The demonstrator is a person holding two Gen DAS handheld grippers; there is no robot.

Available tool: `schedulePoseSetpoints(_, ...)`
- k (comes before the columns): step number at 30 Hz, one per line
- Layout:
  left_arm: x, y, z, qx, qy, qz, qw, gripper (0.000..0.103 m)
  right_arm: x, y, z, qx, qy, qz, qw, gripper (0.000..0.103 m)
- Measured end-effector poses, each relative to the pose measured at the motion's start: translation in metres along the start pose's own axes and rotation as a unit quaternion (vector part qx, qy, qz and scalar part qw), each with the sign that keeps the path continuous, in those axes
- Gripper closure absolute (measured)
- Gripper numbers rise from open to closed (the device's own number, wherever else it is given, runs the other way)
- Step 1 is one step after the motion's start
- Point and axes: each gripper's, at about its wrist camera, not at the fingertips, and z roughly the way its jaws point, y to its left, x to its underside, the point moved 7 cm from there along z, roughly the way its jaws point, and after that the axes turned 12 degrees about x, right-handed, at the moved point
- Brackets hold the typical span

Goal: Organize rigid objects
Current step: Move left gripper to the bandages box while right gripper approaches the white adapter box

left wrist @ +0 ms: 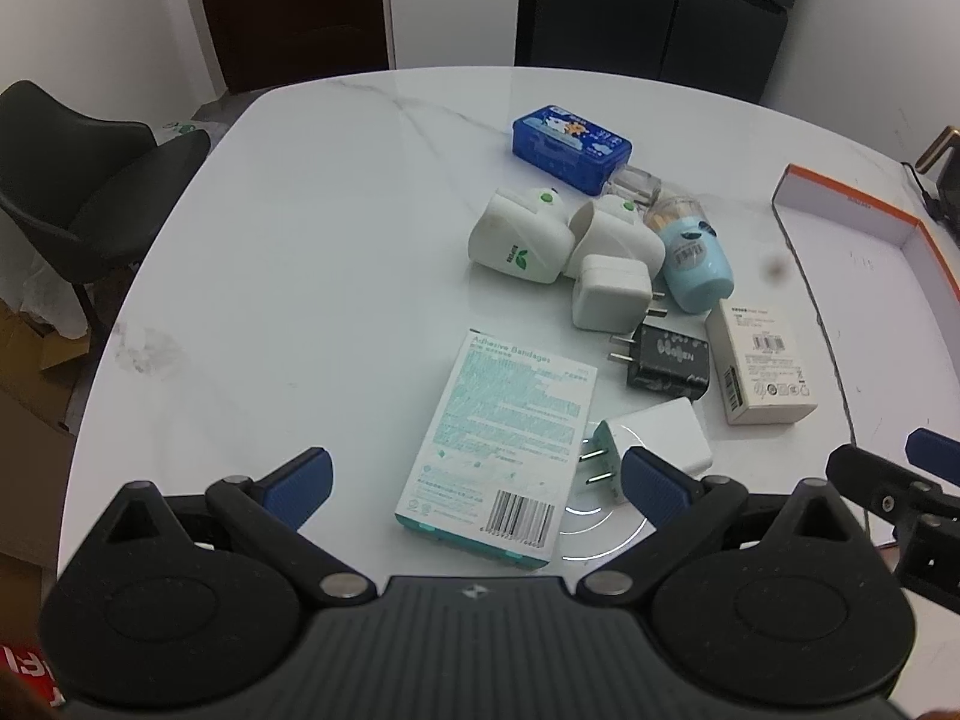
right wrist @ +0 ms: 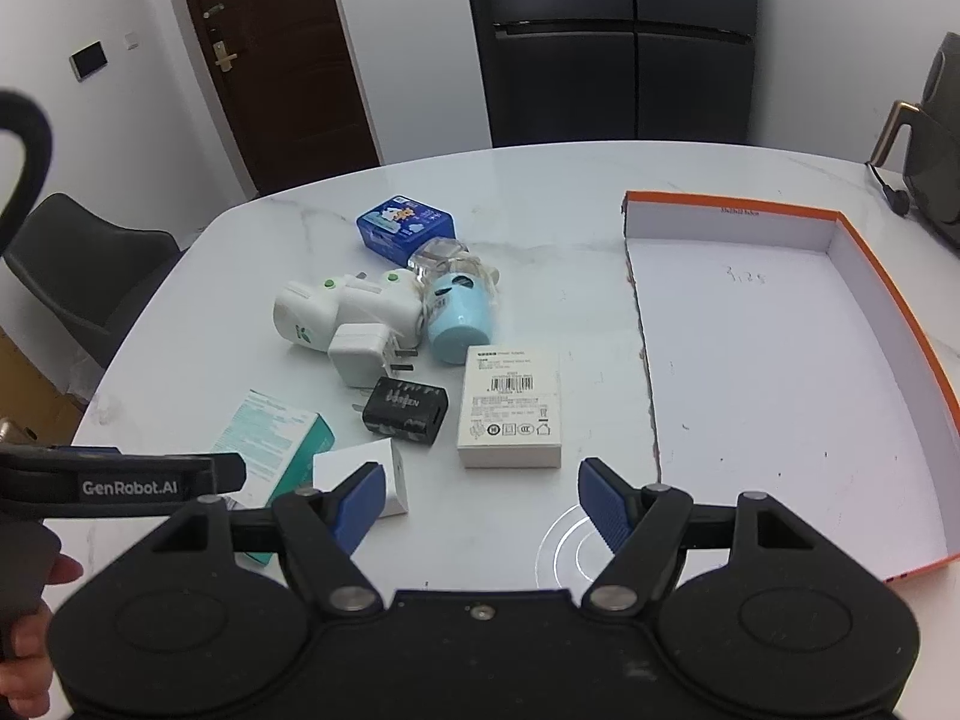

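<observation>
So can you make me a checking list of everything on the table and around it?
Surface: white marble table, lightly smudged.
Job's things: bandage box, white charger, black charger, white carton, square plug, two white plug-in units, blue cup on its side, blue tin; orange-rimmed tray holds nothing.
Clutter: nothing seen.
Grippers: left hand-held gripper open near the bandage box; right hand-held gripper open, empty.
Cables: black cord at far right edge.
Surroundings: chair, door, dark fridge.
</observation>
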Motion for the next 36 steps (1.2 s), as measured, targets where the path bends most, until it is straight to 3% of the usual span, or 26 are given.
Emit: schedulePoseSetpoints(36,0.004,0.009,0.024,0.011,0.023,0.019,0.9995,0.0,0.016,0.003,0.012,0.025,0.014,0.01,1.0,0.02)
